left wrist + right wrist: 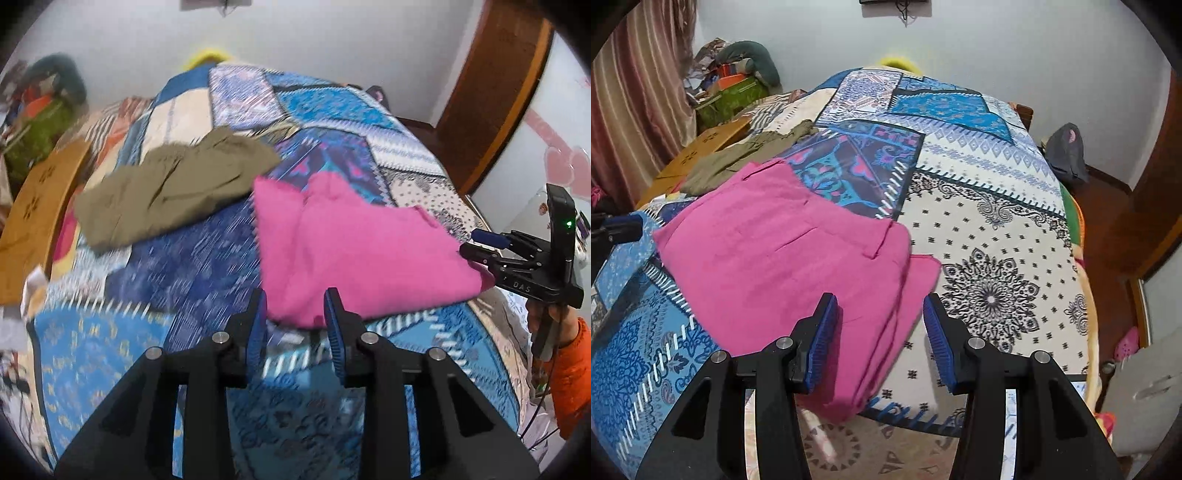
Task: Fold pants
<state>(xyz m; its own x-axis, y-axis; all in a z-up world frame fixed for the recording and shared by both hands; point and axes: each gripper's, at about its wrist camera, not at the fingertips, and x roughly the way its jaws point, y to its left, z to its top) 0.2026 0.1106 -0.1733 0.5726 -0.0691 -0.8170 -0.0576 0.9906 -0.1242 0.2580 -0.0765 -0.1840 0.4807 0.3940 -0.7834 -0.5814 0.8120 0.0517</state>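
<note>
Both grippers, left (pixel 295 308) and right (pixel 881 321), have spread jaws holding nothing. Folded pink pants (pixel 783 254) lie on the patchwork bedspread (pixel 990 236). "DAS" marks the right gripper's body.

Two pants: pink (pixel 354 240), olive (pixel 173 188).

The pink pants (pixel 354 243) (pixel 790 254) lay folded in several layers on the patchwork bedspread, approx. rectangular, w/ layered edges stacked at the near right side in the right wrist view. A seam or pocket line ran across the top layer. The fabric was plain and mostly flat. The olive pants (pixel 173 184) (pixel 746 155) lay further back to the left, also folded but wrinkled, just beside the pink ones.
</note>
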